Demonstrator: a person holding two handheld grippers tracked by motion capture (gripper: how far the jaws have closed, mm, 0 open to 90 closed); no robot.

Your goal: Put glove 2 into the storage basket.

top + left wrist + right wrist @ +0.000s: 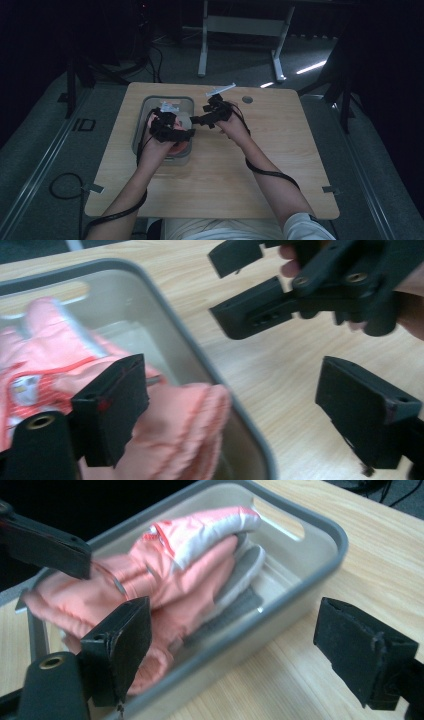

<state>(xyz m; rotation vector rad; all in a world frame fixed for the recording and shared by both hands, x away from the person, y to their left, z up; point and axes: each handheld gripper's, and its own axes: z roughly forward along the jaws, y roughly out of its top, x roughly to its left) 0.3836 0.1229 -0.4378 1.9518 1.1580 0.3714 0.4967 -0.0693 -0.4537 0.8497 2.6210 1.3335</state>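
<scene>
Left gripper (235,405), bottom of frame: jaws released, nothing grasped. Right gripper (232,647) likewise. Pink garment (165,575) lies folded in grey bin (320,525), centre-left. Placing step judged done; next, grippers to be withdrawn.

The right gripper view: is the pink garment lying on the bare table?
No, the pink garment lies folded inside the grey bin, which stands on the wooden table.
</scene>
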